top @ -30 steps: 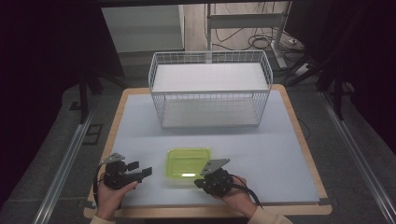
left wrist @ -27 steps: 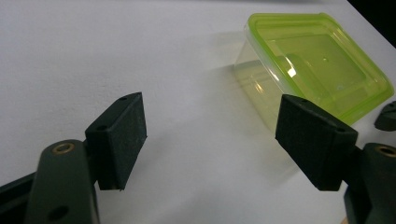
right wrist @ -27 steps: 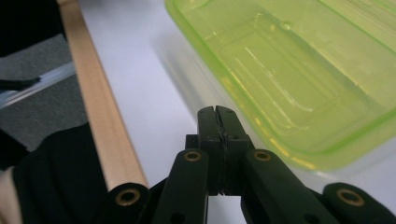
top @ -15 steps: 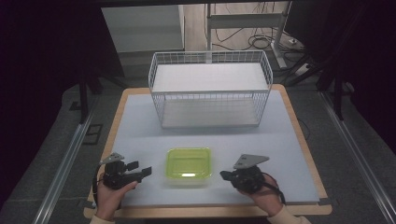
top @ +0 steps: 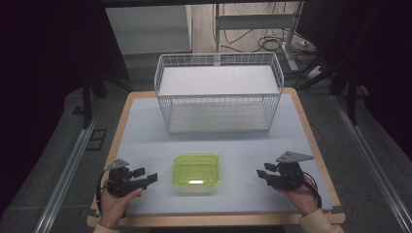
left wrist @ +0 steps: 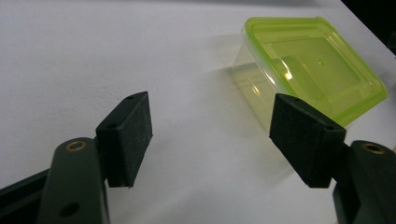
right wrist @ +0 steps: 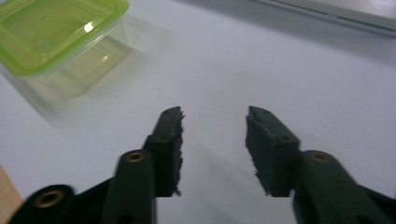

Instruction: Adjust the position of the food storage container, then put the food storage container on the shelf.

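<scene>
A lime-green lidded plastic container (top: 197,170) sits on the white mat near the front edge, between my two grippers. My left gripper (top: 145,175) rests to its left, pointing at it, a short gap away. Its jaws stand wide apart and have just been closing a little, with nothing between them. In the left gripper view (left wrist: 210,105) the container (left wrist: 313,65) lies ahead on the right. My right gripper (top: 265,171) is well off to the right of the container. Its jaws (right wrist: 214,114) have just been opening and hold nothing. The container (right wrist: 56,32) appears at the upper left there.
A white wire basket (top: 218,111) with a shelf stands at the back of the table (top: 141,131). The mat between basket and container is bare. Dark floor and metal rails flank the table, with cables behind.
My right gripper has drawn away to the right from the container's right edge and its jaws have opened. The left hand has stayed put. The container has not moved.
</scene>
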A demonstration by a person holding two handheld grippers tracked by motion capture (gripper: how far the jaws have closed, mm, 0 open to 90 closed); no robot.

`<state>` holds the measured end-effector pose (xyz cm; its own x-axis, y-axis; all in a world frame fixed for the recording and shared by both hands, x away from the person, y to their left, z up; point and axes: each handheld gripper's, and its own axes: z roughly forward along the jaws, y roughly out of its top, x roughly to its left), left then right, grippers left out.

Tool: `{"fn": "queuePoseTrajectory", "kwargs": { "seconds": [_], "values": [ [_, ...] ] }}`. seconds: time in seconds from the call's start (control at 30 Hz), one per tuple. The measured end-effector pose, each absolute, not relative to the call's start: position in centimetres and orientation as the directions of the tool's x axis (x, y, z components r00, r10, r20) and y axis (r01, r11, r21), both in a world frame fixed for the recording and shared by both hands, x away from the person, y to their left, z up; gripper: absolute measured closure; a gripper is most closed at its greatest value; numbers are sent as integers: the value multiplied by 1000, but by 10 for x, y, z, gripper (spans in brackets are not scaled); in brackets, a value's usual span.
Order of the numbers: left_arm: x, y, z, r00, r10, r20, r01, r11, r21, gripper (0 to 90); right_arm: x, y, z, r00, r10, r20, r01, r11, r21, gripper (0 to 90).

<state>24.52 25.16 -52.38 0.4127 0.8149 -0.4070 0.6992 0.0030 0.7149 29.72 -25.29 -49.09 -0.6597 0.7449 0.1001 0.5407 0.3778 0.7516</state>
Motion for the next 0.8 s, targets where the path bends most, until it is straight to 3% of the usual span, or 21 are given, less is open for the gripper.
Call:
{"fn": "queuePoseTrajectory", "kwargs": {
  "seconds": [0.13, 0.23, 0.33, 0.47, 0.8],
  "values": [
    [244, 252, -523, 415, 816, -403, 696, 1, 719, 321, 299, -255, -489, -646, 757, 100, 537, 357, 765, 448],
    [244, 252, -521, 416, 812, -410, 697, 5, 717, 402, 301, -258, -490, -636, 765, 98, 539, 350, 766, 410],
    [244, 253, -520, 421, 804, -419, 695, 11, 718, 570, 302, -261, -490, -632, 768, 101, 539, 342, 770, 400],
    [244, 254, -518, 417, 800, -431, 712, 8, 702, 870, 305, -264, -491, -624, 774, 104, 544, 336, 769, 384],
    [255, 237, -520, 444, 789, -424, 737, -52, 673, 900, 308, -268, -491, -605, 790, 95, 551, 329, 767, 367]
  ]
}}
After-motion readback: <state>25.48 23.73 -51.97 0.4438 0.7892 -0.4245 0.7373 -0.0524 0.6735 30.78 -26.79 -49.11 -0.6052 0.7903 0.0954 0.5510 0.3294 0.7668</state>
